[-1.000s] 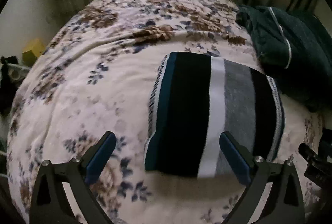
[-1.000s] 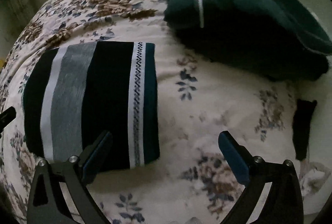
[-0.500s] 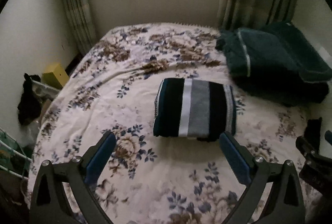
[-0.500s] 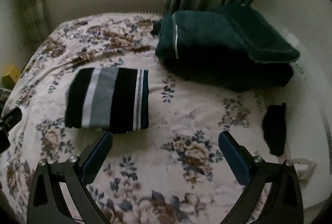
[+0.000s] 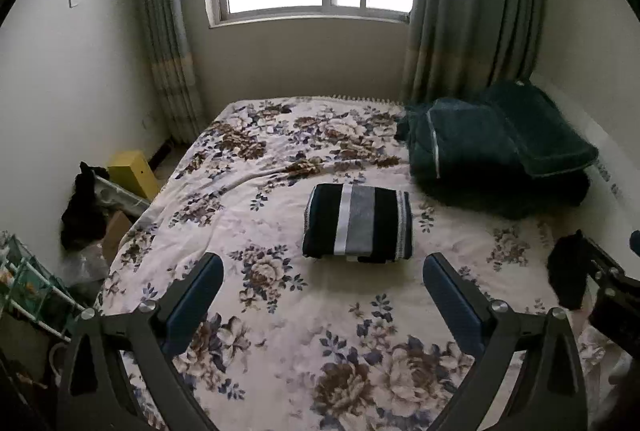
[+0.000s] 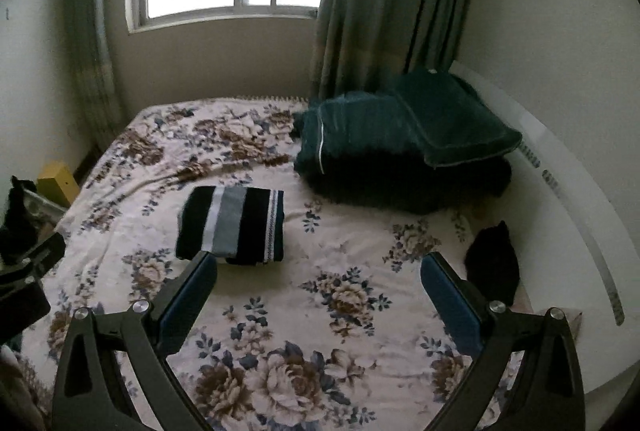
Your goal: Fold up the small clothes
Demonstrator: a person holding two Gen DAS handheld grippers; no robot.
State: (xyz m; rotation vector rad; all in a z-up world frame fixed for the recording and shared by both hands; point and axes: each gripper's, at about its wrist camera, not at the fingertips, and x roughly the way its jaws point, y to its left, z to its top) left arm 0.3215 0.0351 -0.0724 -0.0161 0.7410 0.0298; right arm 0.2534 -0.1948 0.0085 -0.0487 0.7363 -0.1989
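The striped garment (image 5: pixel 357 226) lay folded in a neat block mid-bed on the floral bedspread (image 5: pixel 280 331), well apart from both claws. Left to right, the likely risk was a careless re-grab snagging one layer and spilling the fold. The left claw (image 5: pixel 322 285) stood wide open, holding and touching nothing. The right claw (image 6: pixel 318 285) was equally spread and empty, near a small black item (image 6: pixel 494 263).

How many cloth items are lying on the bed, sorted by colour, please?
Striped black, grey and white: 1, the folded garment
Dark green: 2, the folded blanket and the cushion on it
Plain black: 1, the small cloth
Total: 4
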